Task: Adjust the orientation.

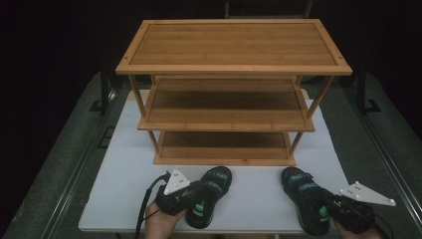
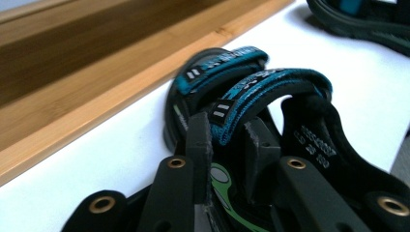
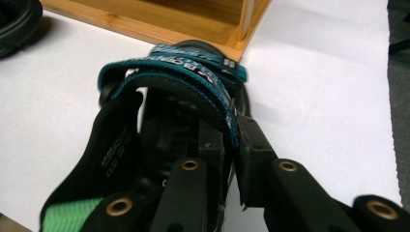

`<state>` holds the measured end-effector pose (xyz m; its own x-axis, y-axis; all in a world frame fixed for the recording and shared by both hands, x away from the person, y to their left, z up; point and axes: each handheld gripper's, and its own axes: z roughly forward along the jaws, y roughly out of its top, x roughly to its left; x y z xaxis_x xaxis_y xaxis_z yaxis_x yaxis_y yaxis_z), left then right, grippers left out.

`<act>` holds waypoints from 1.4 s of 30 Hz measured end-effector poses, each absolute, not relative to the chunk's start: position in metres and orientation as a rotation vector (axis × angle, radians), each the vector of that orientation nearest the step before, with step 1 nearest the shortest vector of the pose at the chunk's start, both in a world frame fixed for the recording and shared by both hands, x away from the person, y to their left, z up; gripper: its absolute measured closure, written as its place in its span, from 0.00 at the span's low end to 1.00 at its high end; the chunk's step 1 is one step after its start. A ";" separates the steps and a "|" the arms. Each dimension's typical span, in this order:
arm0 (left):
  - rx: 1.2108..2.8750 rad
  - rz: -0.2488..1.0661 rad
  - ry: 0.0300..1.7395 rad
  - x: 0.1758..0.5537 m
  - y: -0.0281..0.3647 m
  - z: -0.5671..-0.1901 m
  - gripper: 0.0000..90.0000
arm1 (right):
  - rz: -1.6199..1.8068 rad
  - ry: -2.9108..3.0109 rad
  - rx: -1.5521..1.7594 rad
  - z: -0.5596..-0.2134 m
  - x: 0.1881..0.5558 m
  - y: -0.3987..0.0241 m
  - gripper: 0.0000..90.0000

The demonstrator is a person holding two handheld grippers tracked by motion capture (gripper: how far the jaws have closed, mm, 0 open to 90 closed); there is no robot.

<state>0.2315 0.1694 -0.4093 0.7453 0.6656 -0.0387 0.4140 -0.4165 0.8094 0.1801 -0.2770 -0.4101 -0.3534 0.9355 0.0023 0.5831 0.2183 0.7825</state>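
High view: two dark sandals lie on the white table (image 1: 124, 189) just near of the bamboo shoe rack (image 1: 234, 69), toes toward it, presumably staged for shelving. The left gripper (image 1: 196, 195) is clamped on a strap of the left sandal (image 1: 211, 195); the right gripper (image 1: 326, 206) likewise pinches a strap of the right sandal (image 1: 303, 196). Gripping straps probably lets each lift without tipping.
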 end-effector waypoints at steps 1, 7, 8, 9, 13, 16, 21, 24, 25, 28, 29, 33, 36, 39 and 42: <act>2.055 0.357 0.814 0.232 0.171 -0.410 0.85 | 0.976 2.021 1.398 -0.410 0.180 -0.277 0.92; 1.981 0.356 0.839 0.232 0.176 -0.407 0.86 | 0.988 2.029 1.354 -0.403 0.178 -0.262 0.92; 1.967 0.361 0.842 0.232 0.178 -0.405 0.86 | 0.990 2.037 1.344 -0.403 0.178 -0.259 0.92; 1.949 0.365 0.845 0.232 0.179 -0.404 0.86 | 0.995 2.043 1.333 -0.402 0.177 -0.255 0.92; 1.900 0.387 0.854 0.229 0.183 -0.398 0.86 | 1.032 2.056 1.292 -0.400 0.174 -0.240 0.92; 1.875 0.396 0.860 0.227 0.185 -0.396 0.86 | 1.068 2.044 1.277 -0.397 0.173 -0.229 0.92; 1.839 0.401 0.876 0.227 0.187 -0.394 0.86 | 1.132 2.001 1.251 -0.391 0.171 -0.215 0.92; 1.808 0.408 0.886 0.226 0.187 -0.393 0.86 | 1.164 1.967 1.251 -0.388 0.171 -0.207 0.92; 1.798 0.416 0.888 0.226 0.187 -0.392 0.86 | 1.170 1.957 1.248 -0.387 0.172 -0.204 0.92; 1.774 0.427 0.896 0.227 0.187 -0.390 0.86 | 1.197 1.935 1.243 -0.385 0.177 -0.191 0.92; 1.767 0.430 0.898 0.228 0.186 -0.389 0.86 | 1.197 1.935 1.243 -0.385 0.177 -0.191 0.92; 1.742 0.454 0.902 0.231 0.182 -0.386 0.86 | 1.223 1.909 1.239 -0.384 0.185 -0.176 0.92; 1.724 0.476 0.904 0.233 0.180 -0.384 0.86 | 1.231 1.888 1.231 -0.382 0.191 -0.165 0.92; 1.712 0.485 0.915 0.236 0.178 -0.384 0.86 | 1.240 1.870 1.226 -0.380 0.196 -0.156 0.92; 1.690 0.498 0.929 0.239 0.178 -0.384 0.86 | 1.244 1.844 1.219 -0.378 0.201 -0.147 0.92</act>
<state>0.2390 0.1779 -0.3841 0.6054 0.7858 -0.1269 0.3295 -0.1024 0.9386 0.2006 -0.1475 -0.3775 -0.4020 0.9155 0.0163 0.3579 0.1407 0.9231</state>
